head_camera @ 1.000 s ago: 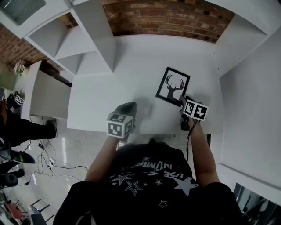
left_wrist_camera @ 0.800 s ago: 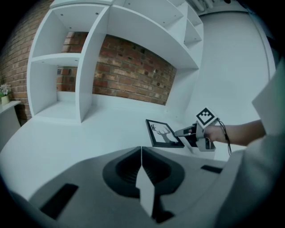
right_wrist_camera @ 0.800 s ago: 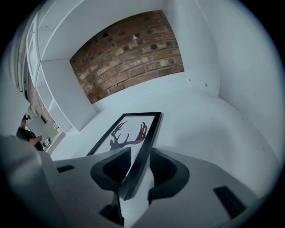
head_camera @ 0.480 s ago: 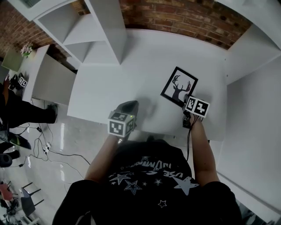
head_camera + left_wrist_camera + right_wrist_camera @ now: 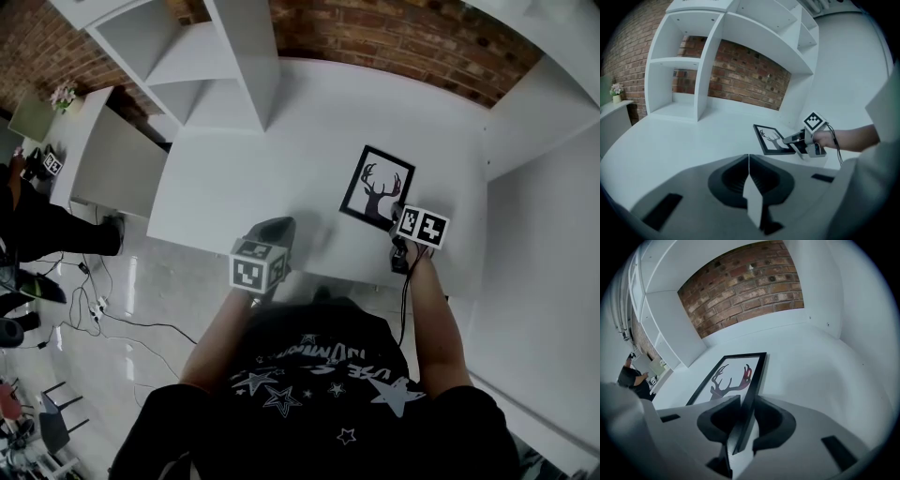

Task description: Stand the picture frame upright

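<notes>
Head view: the picture frame lies flat on the white table, face up, showing a dark antlered deer on a pale ground, its black border turned a little askew to the table's edge; it sits toward the table's right side, well apart from the white shelf unit at the far left and short of the brick wall behind; the right gripper reaches onto the frame's near right corner, its marker cube just behind; the left gripper hovers over the table's near edge, well to the left of the frame and touching nothing

Left gripper view: the left gripper has its jaws clenched flat together along one thin seam, with nothing between them; beyond it the frame rests on the tabletop, and the right gripper meets its near corner from the right

Right gripper view: the right gripper has the frame's right-hand black rail running straight into the slot between its jaws; the jaws have just been closing and now grasp that rail, one on the glass side and one on the outer side; the rest of the frame stretches away across the table towards the wall; a bystander stands small at the far left
</notes>
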### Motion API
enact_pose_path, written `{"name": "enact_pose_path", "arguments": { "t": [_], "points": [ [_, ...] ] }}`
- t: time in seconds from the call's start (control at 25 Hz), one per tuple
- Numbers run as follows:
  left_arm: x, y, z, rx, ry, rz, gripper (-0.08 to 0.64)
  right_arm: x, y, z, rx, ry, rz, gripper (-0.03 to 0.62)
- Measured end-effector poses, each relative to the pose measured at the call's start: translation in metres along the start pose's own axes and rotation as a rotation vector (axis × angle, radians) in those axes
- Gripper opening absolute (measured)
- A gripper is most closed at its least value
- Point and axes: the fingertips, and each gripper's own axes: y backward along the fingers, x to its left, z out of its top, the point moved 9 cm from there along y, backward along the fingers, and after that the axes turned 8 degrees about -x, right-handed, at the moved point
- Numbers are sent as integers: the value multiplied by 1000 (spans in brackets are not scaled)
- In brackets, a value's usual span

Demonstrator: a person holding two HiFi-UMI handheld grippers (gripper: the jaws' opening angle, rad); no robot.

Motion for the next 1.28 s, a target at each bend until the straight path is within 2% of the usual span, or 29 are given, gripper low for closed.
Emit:
{"name": "enact_pose_path", "arguments": {
  "t": [0.28,0.72,1.08,1.28],
  "points": [
    [5,17,-10,1,33,12,19,19,11,-14,36,42,54,100],
    [15,41,-27,37,6,-70,20,61,35,-54,69,68,96,97],
    [20,62,-49,127,20,-170,20,95,59,-90,79,63,114,94],
    [21,72,-65,216,22,-228,20,113,71,-108,96,67,120,92]
  ]
}}
